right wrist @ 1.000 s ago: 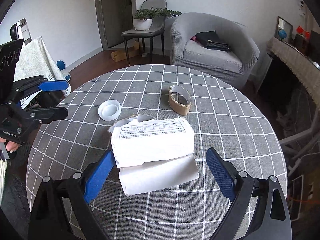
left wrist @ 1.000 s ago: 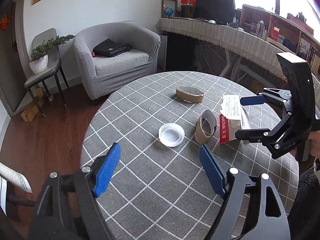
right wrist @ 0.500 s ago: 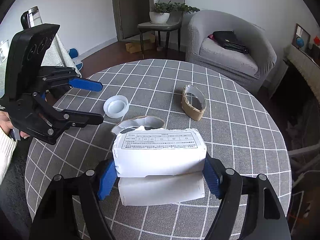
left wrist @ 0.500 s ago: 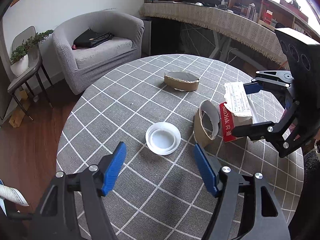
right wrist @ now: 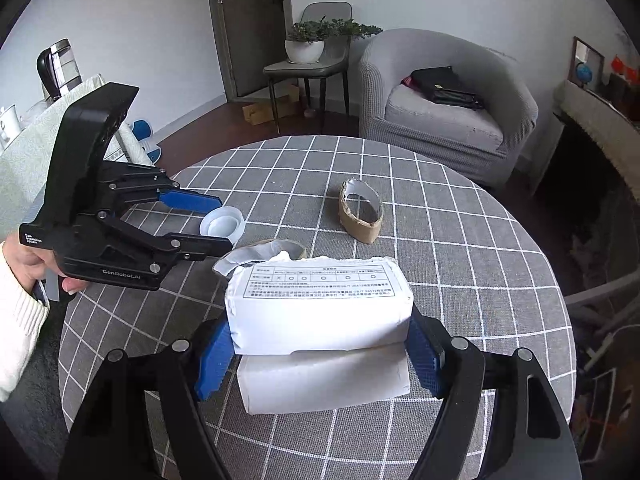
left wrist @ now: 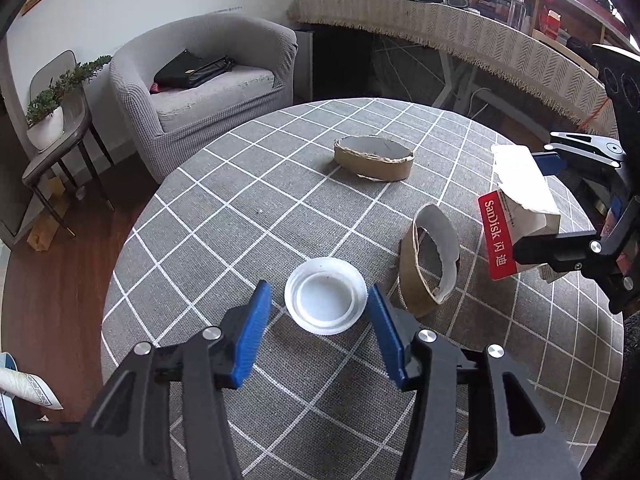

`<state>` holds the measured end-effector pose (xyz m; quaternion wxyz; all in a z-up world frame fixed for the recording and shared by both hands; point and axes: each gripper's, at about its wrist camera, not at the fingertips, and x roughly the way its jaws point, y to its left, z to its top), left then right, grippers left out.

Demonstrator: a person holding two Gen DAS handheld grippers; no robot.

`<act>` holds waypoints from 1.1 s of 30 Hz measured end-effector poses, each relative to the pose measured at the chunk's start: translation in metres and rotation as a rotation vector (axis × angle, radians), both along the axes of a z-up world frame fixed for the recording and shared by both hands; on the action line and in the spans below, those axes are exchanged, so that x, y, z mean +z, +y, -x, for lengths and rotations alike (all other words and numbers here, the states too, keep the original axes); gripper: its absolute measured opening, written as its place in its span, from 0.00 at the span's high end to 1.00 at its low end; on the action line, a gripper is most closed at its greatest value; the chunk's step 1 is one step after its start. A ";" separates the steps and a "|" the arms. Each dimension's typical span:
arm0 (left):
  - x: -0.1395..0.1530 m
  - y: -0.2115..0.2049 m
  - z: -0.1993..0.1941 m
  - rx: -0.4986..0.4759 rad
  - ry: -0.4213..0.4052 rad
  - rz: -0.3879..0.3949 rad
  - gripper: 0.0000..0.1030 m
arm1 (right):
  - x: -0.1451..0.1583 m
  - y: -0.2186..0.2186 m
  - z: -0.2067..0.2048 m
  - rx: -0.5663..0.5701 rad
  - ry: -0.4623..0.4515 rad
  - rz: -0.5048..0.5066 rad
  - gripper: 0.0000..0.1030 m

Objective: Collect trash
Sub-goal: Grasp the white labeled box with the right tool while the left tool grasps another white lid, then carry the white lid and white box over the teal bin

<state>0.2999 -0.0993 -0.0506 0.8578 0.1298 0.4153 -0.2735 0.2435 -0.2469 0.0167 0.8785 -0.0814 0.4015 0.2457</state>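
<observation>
My right gripper [right wrist: 320, 344] is shut on a white torn box [right wrist: 320, 304] and holds it just above the grey checked round table [right wrist: 460, 280]; the box [left wrist: 520, 204] shows a red SanDisk side in the left wrist view. My left gripper [left wrist: 320, 320] is open, its blue pads on either side of a white plastic lid [left wrist: 325, 301] without touching it. The lid [right wrist: 222, 224] also shows in the right wrist view. A cardboard ring [left wrist: 430, 260] stands on edge right of the lid. Another cardboard ring [left wrist: 374, 158] lies farther back.
A grey armchair [left wrist: 200, 92] with a black bag stands beyond the table. A chair with a potted plant [left wrist: 48, 120] is at the left. A long cloth-covered desk [left wrist: 460, 28] runs along the back right. Wood floor surrounds the table.
My left gripper moved forward and down until its pads flank the white lid. My right gripper closed onto the white box and lifted it slightly.
</observation>
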 end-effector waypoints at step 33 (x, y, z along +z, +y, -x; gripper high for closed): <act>0.036 0.069 0.104 0.285 -0.101 0.097 0.59 | 0.015 0.064 0.040 -0.076 -0.049 -0.091 0.26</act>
